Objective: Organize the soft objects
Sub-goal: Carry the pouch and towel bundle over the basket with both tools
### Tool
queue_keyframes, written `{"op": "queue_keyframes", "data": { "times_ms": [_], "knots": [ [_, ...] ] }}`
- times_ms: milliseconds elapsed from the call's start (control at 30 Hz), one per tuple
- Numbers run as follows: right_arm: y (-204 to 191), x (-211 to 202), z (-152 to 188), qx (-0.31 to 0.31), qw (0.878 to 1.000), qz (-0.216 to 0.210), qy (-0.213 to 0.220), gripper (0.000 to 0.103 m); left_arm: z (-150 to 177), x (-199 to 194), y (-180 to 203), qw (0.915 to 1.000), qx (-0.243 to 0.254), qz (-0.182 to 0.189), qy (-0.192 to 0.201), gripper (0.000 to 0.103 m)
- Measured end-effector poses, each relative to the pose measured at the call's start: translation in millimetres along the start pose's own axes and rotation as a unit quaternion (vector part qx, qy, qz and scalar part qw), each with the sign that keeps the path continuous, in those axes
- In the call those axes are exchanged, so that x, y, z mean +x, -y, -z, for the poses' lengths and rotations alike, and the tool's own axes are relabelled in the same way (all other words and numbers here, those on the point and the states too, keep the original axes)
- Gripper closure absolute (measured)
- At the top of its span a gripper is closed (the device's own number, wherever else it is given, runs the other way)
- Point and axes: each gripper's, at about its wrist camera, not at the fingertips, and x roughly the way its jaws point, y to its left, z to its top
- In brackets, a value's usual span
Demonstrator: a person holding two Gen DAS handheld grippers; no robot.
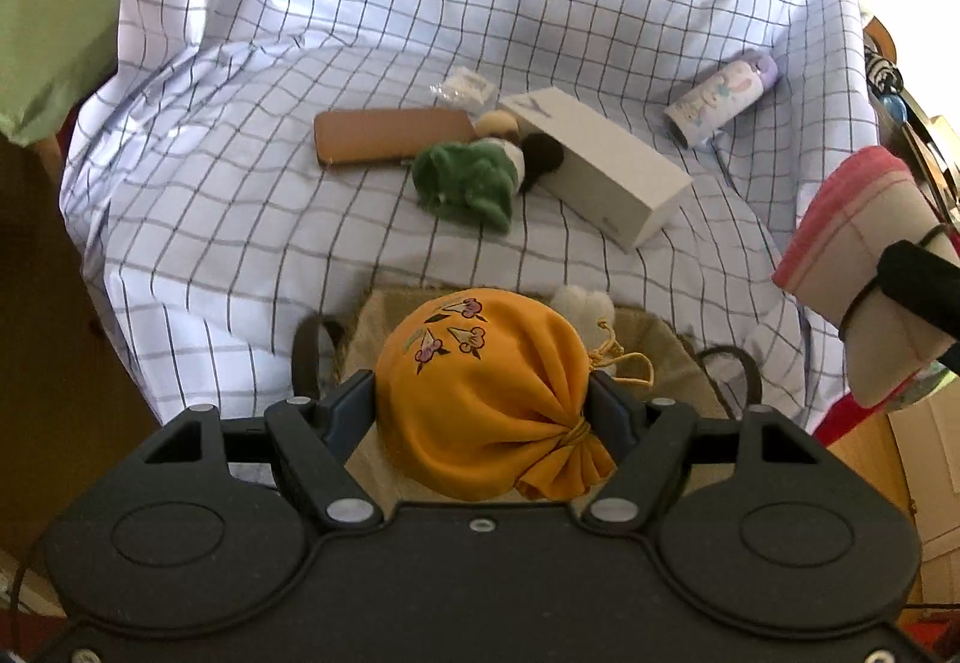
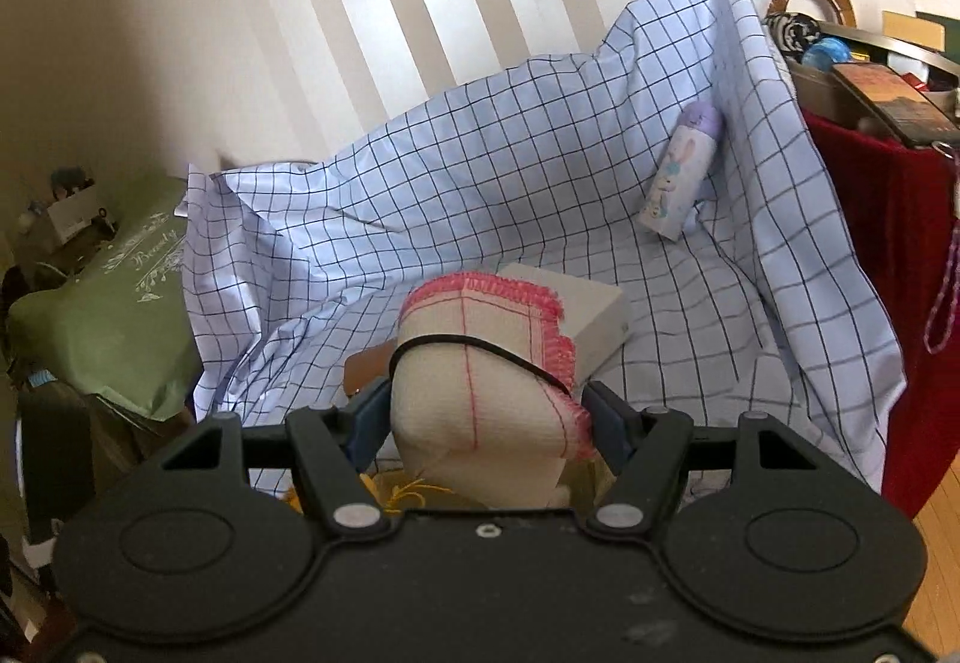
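left fingers point(image 1: 483, 411) clamped on orange pouch point(image 1: 480, 393); right fingers point(image 2: 489, 417) clamped on rolled towel point(image 2: 480, 381).

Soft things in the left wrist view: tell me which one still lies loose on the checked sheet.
The green plush toy, lying against the white box. The orange drawstring pouch and the pink-edged rolled cloth are each held in tongs.

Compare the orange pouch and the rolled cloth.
The orange pouch is plain orange with embroidered motifs; the rolled cloth is cream with pink stitched edging. A yellow cord ties the pouch's neck; a black band circles the cloth. The left gripper holds the pouch, the right gripper the cloth. Both are soft.
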Motion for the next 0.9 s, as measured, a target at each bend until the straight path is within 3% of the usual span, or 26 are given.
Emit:
{"op": "queue_keyframes", "data": {
  "times_ms": [167, 567, 900],
  "knots": [
    [0, -11, 17, -0.004, 1.0, 0.014, -0.003, 0.035, 14, 2, 0, 0.9999, -0.011, 0.004, -0.006, 0.033],
    [3, 5, 37, -0.012, 0.998, 0.038, -0.041, 0.035, 27, 19, -3, 0.9995, -0.016, -0.008, -0.024, 0.032],
    [0, 18, 48, -0.027, 0.996, 0.049, -0.067, 0.034, 33, 15, -3, 0.9996, -0.022, -0.018, -0.008, 0.025]
  ]
}}
